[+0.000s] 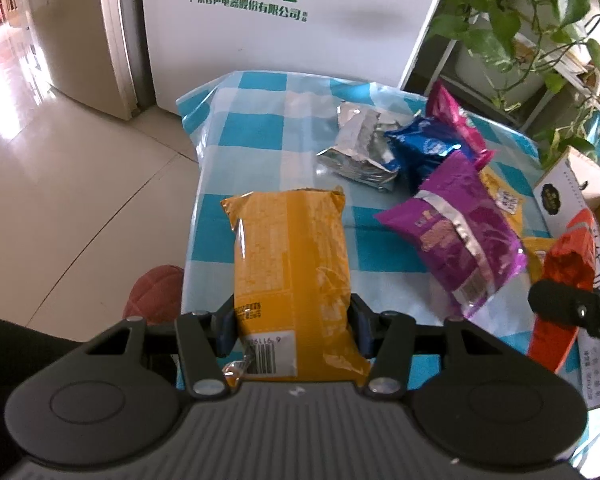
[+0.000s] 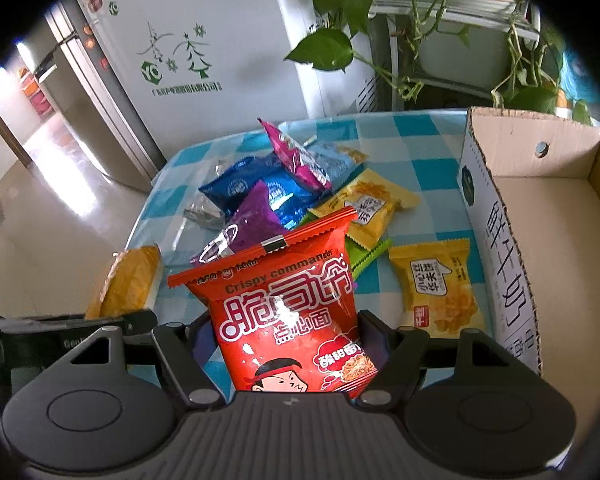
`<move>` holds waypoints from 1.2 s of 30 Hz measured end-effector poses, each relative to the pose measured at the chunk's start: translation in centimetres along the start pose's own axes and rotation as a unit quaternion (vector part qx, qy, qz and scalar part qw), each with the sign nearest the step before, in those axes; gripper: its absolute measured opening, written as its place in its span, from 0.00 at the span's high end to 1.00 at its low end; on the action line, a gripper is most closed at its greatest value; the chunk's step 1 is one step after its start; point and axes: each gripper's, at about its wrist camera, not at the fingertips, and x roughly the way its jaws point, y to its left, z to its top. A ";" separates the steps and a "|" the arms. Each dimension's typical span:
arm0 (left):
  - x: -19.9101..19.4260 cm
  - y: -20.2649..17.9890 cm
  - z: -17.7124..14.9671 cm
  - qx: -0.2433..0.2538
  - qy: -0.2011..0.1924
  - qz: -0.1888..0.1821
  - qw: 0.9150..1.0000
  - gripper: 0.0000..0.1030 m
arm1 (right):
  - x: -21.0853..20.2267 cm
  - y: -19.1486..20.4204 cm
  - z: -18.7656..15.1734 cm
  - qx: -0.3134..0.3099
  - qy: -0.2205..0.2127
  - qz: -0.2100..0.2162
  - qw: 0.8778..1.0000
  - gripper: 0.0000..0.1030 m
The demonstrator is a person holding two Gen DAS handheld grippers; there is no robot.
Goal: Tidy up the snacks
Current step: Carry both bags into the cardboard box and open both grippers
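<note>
My left gripper (image 1: 292, 326) is shut on a yellow snack packet (image 1: 290, 264), its pads pressing both long sides, above the checked tablecloth (image 1: 260, 128). The same yellow snack packet (image 2: 128, 280) shows at the left in the right wrist view. A red "Crispy commander" bag (image 2: 288, 312) stands between the pads of my right gripper (image 2: 286, 344), which is shut on it; in the left wrist view the red bag (image 1: 568, 276) shows at the right edge. A purple bag (image 1: 456, 224), a blue bag (image 1: 424, 144), a silver bag (image 1: 360, 148) and a pink bag (image 1: 456, 120) lie piled on the table.
An open cardboard box (image 2: 540, 200) stands at the table's right, empty inside as far as I see. Two small yellow packets (image 2: 436, 288) (image 2: 364, 204) and a green wrapper (image 2: 368, 258) lie near it. A white fridge (image 1: 292, 20) and potted vines (image 1: 532, 20) stand behind; tiled floor (image 1: 60, 180) lies left.
</note>
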 end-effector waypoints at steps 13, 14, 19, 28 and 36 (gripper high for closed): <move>-2.7 -3.6 0.0 0.022 -0.018 -0.036 0.999 0.48 | -4.7 -3.1 2.1 0.055 -0.065 -0.016 0.996 0.25; -2.9 -4.0 0.1 0.025 -0.020 -0.040 0.999 0.48 | -5.4 -3.6 2.2 0.060 -0.074 -0.019 0.995 0.25; -4.0 -6.5 0.2 0.040 -0.025 -0.066 0.997 0.48 | -7.7 -5.7 2.7 0.078 -0.101 -0.035 0.991 0.25; -5.1 -12.5 0.8 0.070 -0.024 -0.127 0.989 0.48 | -10.6 -10.3 2.6 0.127 -0.131 -0.078 0.980 0.25; -5.2 -18.2 0.5 0.098 -0.010 -0.179 0.979 0.48 | -12.6 -14.1 1.5 0.178 -0.150 -0.118 0.965 0.25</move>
